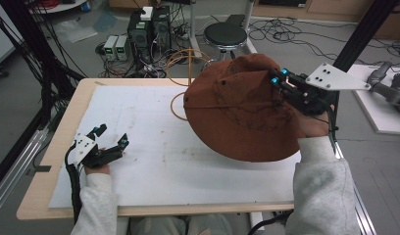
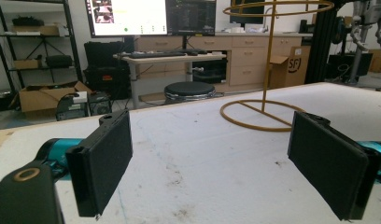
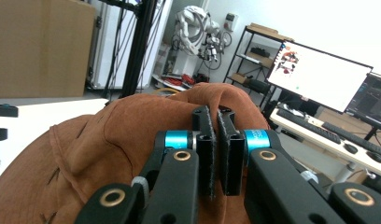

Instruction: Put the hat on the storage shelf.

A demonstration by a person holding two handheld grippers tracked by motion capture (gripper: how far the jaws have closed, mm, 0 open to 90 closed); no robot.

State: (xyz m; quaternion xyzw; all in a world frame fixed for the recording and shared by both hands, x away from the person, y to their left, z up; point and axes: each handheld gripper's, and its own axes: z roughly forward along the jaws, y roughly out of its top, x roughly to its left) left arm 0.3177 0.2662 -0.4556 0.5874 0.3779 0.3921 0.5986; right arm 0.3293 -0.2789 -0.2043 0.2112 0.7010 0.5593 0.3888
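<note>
A brown wide-brimmed hat hangs above the right half of the white table mat, tilted with its brim toward me. My right gripper is shut on the hat's crown; in the right gripper view its jaws pinch a fold of the brown cloth at the right gripper. A gold wire hat stand rises at the far middle of the mat, and its ring base peeks out beside the hat. My left gripper rests open at the mat's left edge, nothing between its pads.
A black stool, computer boxes and loose cables lie on the floor beyond the table. A black frame post stands at the right. Monitors and desks fill the room behind the stand.
</note>
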